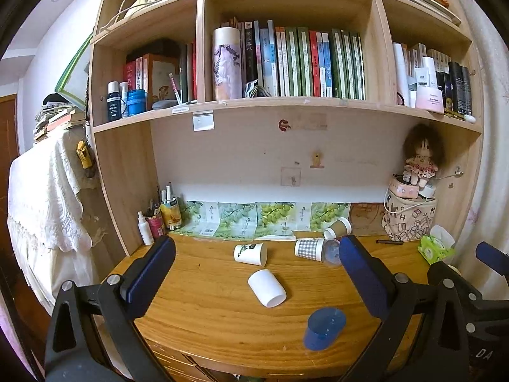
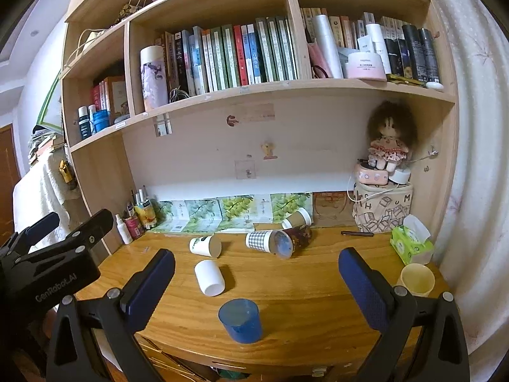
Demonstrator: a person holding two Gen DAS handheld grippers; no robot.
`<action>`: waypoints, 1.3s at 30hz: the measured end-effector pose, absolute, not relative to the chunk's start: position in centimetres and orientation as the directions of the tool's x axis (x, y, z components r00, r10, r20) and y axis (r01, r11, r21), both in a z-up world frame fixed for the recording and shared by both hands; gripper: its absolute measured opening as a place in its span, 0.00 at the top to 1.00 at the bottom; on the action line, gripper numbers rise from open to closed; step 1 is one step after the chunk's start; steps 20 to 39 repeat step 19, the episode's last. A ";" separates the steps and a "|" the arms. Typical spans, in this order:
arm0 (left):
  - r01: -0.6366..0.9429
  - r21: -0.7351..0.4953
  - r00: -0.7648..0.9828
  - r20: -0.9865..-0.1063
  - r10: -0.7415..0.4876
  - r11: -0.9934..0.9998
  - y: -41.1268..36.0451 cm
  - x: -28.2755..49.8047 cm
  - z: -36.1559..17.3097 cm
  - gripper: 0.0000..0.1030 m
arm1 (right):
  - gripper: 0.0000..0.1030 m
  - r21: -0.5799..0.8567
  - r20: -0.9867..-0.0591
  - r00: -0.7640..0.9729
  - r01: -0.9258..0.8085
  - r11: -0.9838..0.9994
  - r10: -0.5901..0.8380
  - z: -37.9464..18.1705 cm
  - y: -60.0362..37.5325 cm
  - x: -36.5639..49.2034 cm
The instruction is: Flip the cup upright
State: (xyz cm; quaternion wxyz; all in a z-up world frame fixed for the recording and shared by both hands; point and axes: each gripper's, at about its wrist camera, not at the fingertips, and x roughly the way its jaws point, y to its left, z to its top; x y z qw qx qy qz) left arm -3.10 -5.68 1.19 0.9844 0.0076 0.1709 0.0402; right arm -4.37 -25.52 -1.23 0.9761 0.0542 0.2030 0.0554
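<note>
Cups on desk (image 2: 302, 289) | blue cup (image 2: 240, 320) nearest, apparently mouth-down; white cup (image 2: 209, 277) on side | left gripper (image 1: 257, 267), right gripper (image 2: 257, 272) spread wide, empty, held back, likely for approach

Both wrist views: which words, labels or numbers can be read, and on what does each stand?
"GenRobot.AI": on the left gripper body, right wrist view.
"DA": partial, on the right gripper body.
Scattered letters "H", "M": on the fabric bag.
Book spines, bottles, cups: unreadable.
</note>
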 end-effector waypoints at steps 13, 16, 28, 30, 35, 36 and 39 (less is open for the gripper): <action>-0.070 0.028 0.933 -0.351 0.075 0.997 -5.8 -2.9 1.0 0.00 | 0.00 0.140 -0.433 0.893 -0.073 0.987 0.127 -1.7 -25.5 -4.2; -0.072 0.025 0.932 -0.356 0.077 0.997 -5.9 -3.0 0.9 0.00 | 0.00 0.144 -0.435 0.890 -0.077 0.987 0.133 -1.7 -25.5 -4.2; -0.075 0.020 0.930 -0.360 0.077 0.997 -5.8 -3.0 0.9 0.00 | 0.00 0.145 -0.439 0.888 -0.081 0.986 0.138 -1.8 -25.4 -4.2; -0.075 0.020 0.930 -0.360 0.077 0.997 -5.8 -3.0 0.9 0.00 | 0.00 0.145 -0.439 0.888 -0.081 0.986 0.138 -1.8 -25.4 -4.2; -0.075 0.020 0.930 -0.360 0.077 0.997 -5.8 -3.0 0.9 0.00 | 0.00 0.145 -0.439 0.888 -0.081 0.986 0.138 -1.8 -25.4 -4.2; -0.075 0.020 0.930 -0.360 0.077 0.997 -5.8 -3.0 0.9 0.00 | 0.00 0.145 -0.439 0.888 -0.081 0.986 0.138 -1.8 -25.4 -4.2; -0.075 0.020 0.930 -0.360 0.077 0.997 -5.8 -3.0 0.9 0.00 | 0.00 0.145 -0.439 0.888 -0.081 0.986 0.138 -1.8 -25.4 -4.2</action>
